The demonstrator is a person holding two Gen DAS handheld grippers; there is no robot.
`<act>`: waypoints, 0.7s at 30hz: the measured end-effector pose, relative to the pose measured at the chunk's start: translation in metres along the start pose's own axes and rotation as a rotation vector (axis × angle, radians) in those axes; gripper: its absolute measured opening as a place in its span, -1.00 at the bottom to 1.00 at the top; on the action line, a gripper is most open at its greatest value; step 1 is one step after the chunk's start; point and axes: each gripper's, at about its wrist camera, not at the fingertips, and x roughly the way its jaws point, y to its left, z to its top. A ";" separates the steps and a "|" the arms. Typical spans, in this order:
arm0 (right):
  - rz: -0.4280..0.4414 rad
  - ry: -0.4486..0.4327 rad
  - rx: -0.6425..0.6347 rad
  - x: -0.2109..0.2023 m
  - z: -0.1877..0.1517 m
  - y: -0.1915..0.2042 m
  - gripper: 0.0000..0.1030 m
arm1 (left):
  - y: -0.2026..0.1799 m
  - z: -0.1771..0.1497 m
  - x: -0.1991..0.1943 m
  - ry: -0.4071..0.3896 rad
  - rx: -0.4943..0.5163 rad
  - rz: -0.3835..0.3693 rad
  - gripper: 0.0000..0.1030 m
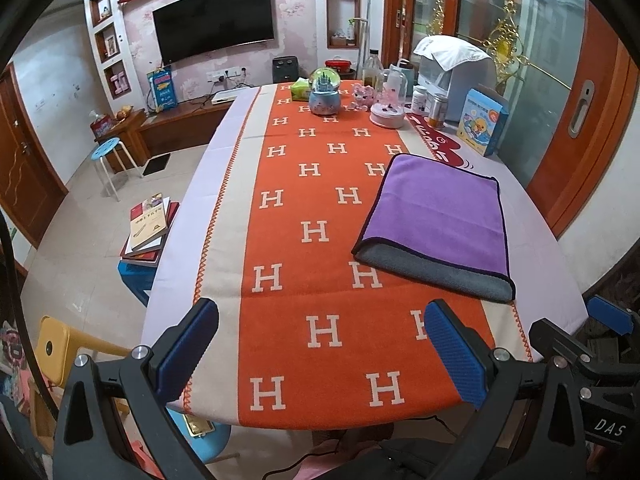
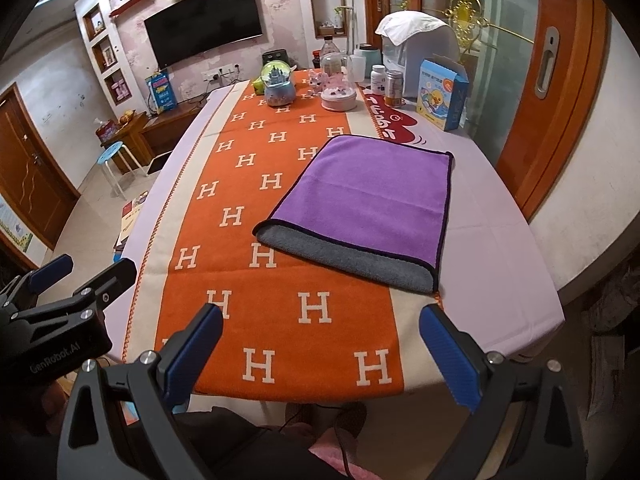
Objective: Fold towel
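I have both tools spread wide and holding nothing: the left gripper [image 1: 320,354] and right gripper [image 2: 320,354] hover at the table's near edge. The towel [image 2: 360,208] lies folded once on the tablecloth [image 2: 280,332], purple over grey, near edges uneven. My worry: pinching only the top layer would peel it open, and dragging could bunch the cloth toward the snow globe [image 2: 279,86]

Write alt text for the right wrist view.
A purple towel, folded with its grey underside showing at the near edge, lies flat on an orange H-patterned table runner. The open right gripper hovers before it, holding nothing.
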 end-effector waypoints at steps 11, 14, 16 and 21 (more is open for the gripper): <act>-0.062 0.006 0.119 0.006 -0.005 0.004 0.92 | 0.005 0.011 0.020 0.022 0.113 -0.093 0.98; -0.079 0.007 0.146 0.008 -0.008 0.006 0.92 | 0.004 0.013 0.027 0.029 0.145 -0.121 0.98; -0.086 0.009 0.162 0.009 -0.009 0.006 0.92 | 0.003 0.015 0.032 0.039 0.163 -0.139 0.98; -0.112 0.011 0.206 0.009 -0.012 0.000 0.92 | -0.004 0.018 0.046 0.070 0.210 -0.172 0.98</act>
